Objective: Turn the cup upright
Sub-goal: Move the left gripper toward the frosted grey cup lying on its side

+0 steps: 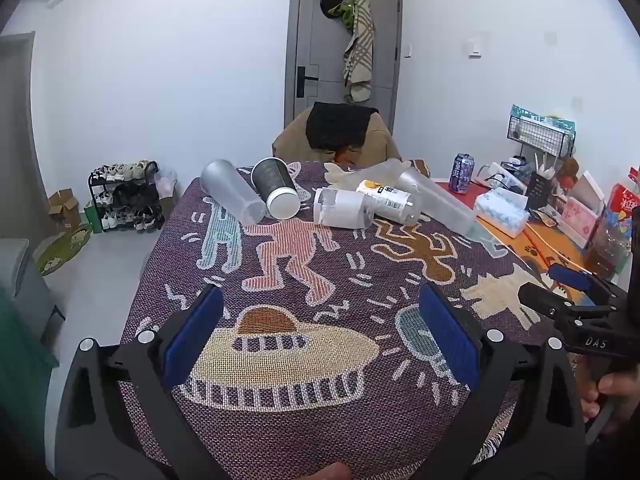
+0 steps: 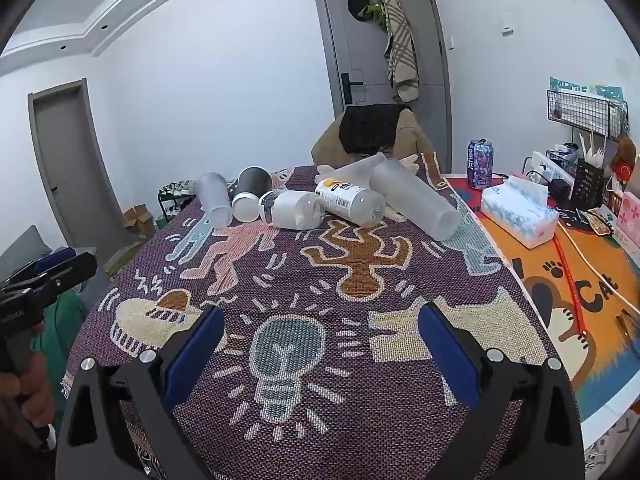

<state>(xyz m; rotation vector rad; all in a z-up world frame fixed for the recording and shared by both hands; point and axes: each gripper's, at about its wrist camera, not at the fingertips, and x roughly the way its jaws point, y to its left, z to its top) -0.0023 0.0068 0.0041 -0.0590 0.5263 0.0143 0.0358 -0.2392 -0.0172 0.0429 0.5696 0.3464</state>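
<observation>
Several cups and bottles lie on their sides at the far end of the patterned cloth. From the left: a frosted clear cup (image 1: 232, 194) (image 2: 216, 200), a dark grey cup with a white base (image 1: 276, 192) (image 2: 250, 192), a bottle with a white label (image 1: 344, 208) (image 2: 294, 209), a bottle with an orange-and-white label (image 1: 390, 200) (image 2: 352, 202), and a long frosted cup (image 1: 440, 204) (image 2: 416, 204). My left gripper (image 1: 320, 336) is open and empty over the near cloth. My right gripper (image 2: 320, 340) is open and empty too, far from the cups.
The purple cartoon cloth (image 1: 312, 280) covers the table. At the right lie a tissue pack (image 2: 518, 212), a soda can (image 2: 480, 163), a wire rack (image 2: 584, 114) and boxes on an orange mat (image 2: 580, 288). A draped chair (image 1: 340, 132) stands behind the table.
</observation>
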